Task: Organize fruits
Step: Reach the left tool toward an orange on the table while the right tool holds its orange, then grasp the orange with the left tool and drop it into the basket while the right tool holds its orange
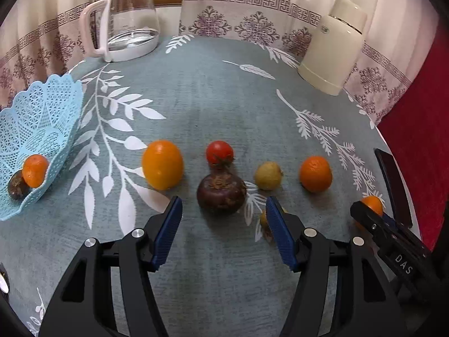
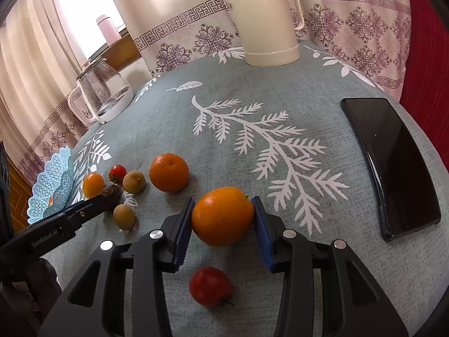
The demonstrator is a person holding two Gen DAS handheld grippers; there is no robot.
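- From my left wrist camera, a small yellowish fruit sits mostly hidden behind the left gripper's right pad.
- The blue basket is cut off by the left edge; a dark fruit inside it is half covered by an orange one.
- The right gripper covers most of an orange fruit, so I cannot tell its grip there.
- On my right wrist camera, the left gripper's tip hides most of a dark fruit.

A clear glass kettle with white handle stands far left, a cream thermos jug far right, a black phone lies right.
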